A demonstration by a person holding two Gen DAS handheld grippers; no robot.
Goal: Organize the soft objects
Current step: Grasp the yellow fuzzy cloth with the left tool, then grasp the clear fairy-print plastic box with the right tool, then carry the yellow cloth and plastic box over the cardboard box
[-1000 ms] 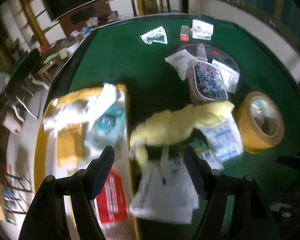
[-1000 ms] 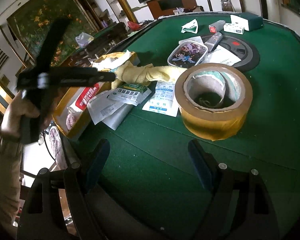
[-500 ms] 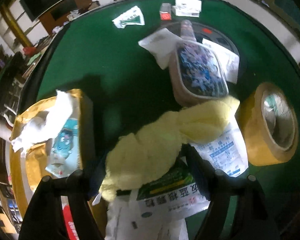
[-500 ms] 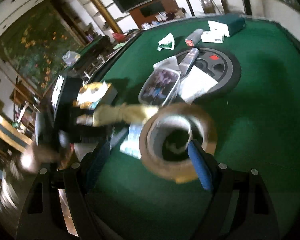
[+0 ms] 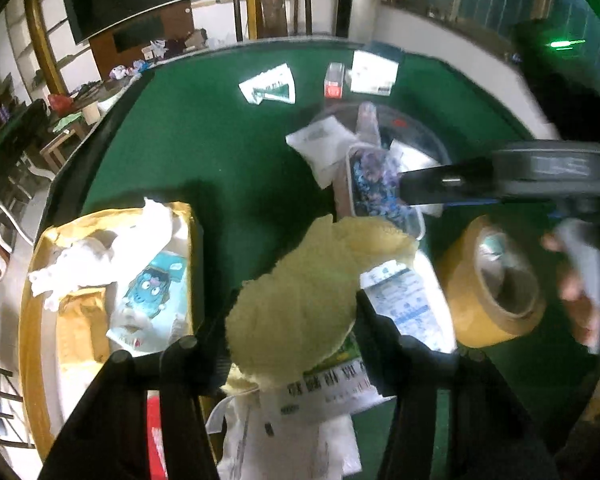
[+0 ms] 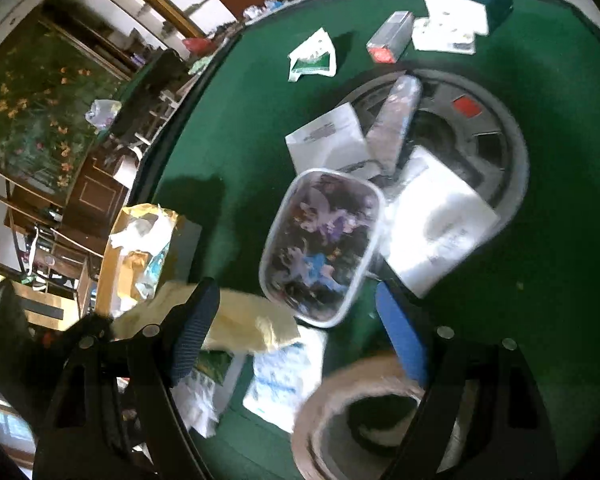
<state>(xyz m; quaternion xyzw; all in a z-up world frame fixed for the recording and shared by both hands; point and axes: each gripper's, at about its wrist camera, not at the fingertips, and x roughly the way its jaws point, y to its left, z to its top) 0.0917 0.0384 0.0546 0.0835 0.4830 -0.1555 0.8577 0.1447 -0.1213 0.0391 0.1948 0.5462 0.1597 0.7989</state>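
Note:
A crumpled yellow cloth (image 5: pixel 300 296) lies over paper sachets (image 5: pixel 404 296) on the green table. My left gripper (image 5: pixel 290 320) straddles its near end. Its jaws are closing, and both pads press into the bunched fabric. The same cloth (image 6: pixel 252 320) shows in the right wrist view behind the left finger. My right gripper (image 6: pixel 294 296) is open and holds nothing. It hovers over the near end of a clear plastic box (image 6: pixel 320 240) with a cartoon lid. A hand holds that gripper (image 5: pixel 500 184) at the right of the left wrist view.
A gold cardboard box (image 5: pixel 40 320) at the left holds white tissue and packets. A brown tape roll (image 5: pixel 496 280) stands right of the cloth. A black round disc (image 6: pixel 500 148), papers, a tube and small boxes lie farther back on the green felt (image 5: pixel 220 140).
My left gripper moved in over the yellow cloth and narrowed its jaws onto it. My right gripper swung from the tape roll toward the plastic box and now appears in the left wrist view.

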